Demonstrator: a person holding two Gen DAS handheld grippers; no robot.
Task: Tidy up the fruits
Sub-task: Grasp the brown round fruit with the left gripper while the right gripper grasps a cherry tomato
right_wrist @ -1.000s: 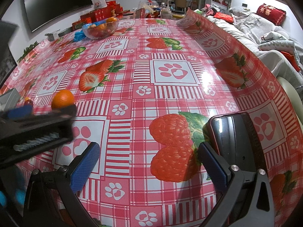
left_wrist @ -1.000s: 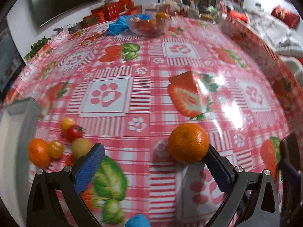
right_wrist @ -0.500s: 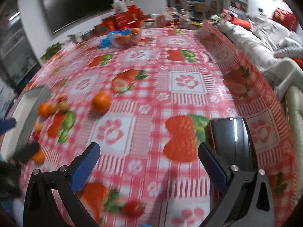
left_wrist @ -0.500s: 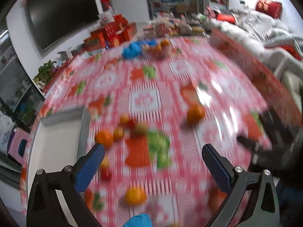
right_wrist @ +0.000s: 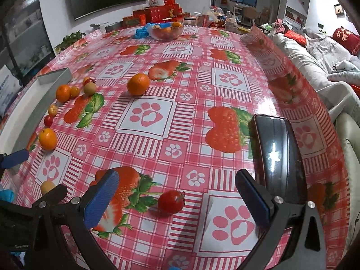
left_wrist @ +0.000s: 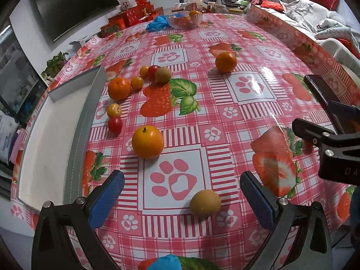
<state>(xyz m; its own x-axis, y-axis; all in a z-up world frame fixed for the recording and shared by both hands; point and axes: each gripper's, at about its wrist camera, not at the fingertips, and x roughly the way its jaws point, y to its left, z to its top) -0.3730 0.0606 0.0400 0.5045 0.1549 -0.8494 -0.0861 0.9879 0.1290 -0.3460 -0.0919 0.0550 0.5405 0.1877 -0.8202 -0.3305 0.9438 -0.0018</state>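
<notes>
While both pairs of tongs hang spread wide and empty above the counter [left_wrist: 225,103], the choice of what to lift first rests on which fruit lies inside which gap. The left tongs [left_wrist: 180,193] have a small brownish-yellow fruit [left_wrist: 204,203] low between their blue pads, a little toward the right pad and close in; it is round, so it has no long axis to line up with. The right tongs [right_wrist: 176,198] have a small red tomato [right_wrist: 171,201] almost centred between their pads, also close in. Each fruit is plainly nearer to its own tongs than to the other pair.

Ahead and to the left of the left tongs stands a grey tray [left_wrist: 76,135], with a big orange [left_wrist: 147,142] just beside its rim and a red tomato [left_wrist: 115,124] and a yellowish one [left_wrist: 114,110] farther along it. A cluster of small fruit [left_wrist: 144,78] sits near the tray's far corner, and another orange [left_wrist: 226,61] lies well apart, out toward the middle. A glass bowl of fruit [right_wrist: 166,31] stands at the far end, and a black phone [right_wrist: 276,157] lies beside the right tongs' right pad.

My guess is that the tray is the goal, which puts it on the left tongs' side
</notes>
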